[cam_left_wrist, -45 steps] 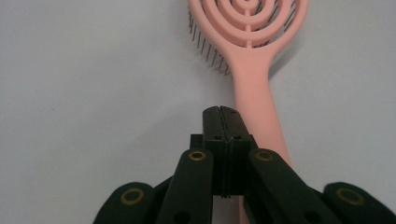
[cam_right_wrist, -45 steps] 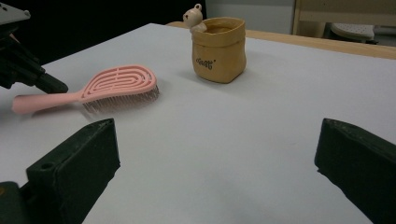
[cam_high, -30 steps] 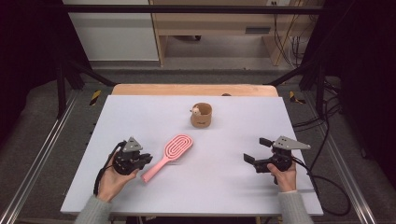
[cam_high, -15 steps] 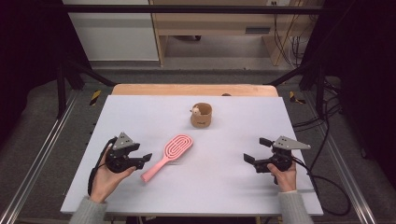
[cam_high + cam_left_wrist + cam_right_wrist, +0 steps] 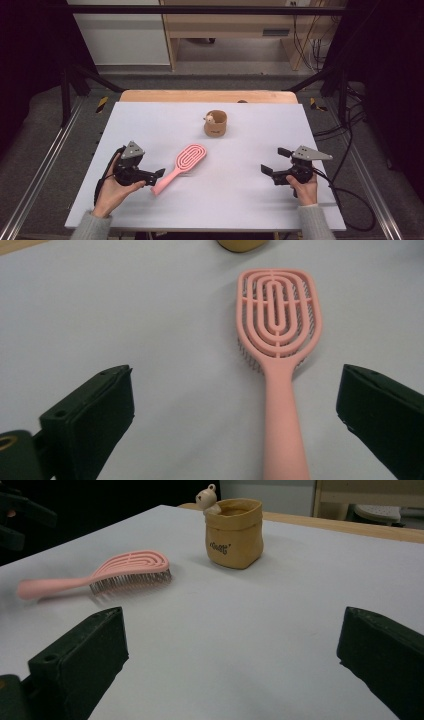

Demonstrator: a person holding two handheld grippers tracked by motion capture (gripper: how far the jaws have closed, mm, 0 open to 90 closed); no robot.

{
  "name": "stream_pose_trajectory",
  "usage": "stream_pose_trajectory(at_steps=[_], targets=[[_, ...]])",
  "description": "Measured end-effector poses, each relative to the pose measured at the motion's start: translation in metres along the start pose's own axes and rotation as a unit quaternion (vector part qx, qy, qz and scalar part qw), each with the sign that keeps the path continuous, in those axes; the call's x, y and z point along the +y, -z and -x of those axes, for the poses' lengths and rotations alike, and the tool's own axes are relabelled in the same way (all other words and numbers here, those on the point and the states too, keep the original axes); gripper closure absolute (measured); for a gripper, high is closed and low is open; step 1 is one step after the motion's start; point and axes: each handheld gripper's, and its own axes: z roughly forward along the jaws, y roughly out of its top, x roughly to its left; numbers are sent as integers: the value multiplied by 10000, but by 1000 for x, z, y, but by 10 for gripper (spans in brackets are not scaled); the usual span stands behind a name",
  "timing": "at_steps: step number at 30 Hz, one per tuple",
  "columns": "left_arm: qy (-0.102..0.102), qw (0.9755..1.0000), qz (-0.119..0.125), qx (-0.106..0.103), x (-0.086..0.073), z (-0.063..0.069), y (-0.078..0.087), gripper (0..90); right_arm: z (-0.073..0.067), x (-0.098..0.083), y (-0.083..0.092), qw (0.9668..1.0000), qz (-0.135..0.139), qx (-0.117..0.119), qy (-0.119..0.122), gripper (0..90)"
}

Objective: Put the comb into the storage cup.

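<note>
Seen from above, a pink hairbrush (image 5: 179,168) lies flat on a pale grey tabletop (image 5: 240,210), bristles down, a little left of centre in the frame. Its oval head points toward the upper right and its handle toward the lower left. The left gripper (image 5: 159,173) sits at the lower left of the frame, held in a hand (image 5: 111,187) that comes in from the bottom edge. Its jaws have just been opening and now stand wide, and they are not pressing on anything. In the left gripper view the brush handle (image 5: 283,430) runs up between the two black jaws, nearer the right one, and the bottom edge of that frame cuts off its end. The bristles are mostly hidden under the head and only peek out along its edges.

The right gripper (image 5: 275,161) rests at the lower right of the high view, well apart from the brush, its jaws also wide with bare tabletop between them.

Behind the brush, near the upper middle of the tabletop, stands a small tan pouch (image 5: 216,123) with a tiny bear figure (image 5: 210,119) at its rim. The printing on its front (image 5: 219,547) is too small to read. Dark floor and cables surround the tabletop, hard to make out
</note>
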Motion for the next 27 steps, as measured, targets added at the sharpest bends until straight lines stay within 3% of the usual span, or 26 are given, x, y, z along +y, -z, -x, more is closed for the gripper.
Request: stream_pose_trajectory(at_steps=[14,27], targets=[[-119,9992,-358,-114,10,8,-11,0,0,0,0,10000,-4,-3,5,4],[-166,9981,-534,-254,17,17,-35,0,0,0,0,10000,7,6,-5,4]])
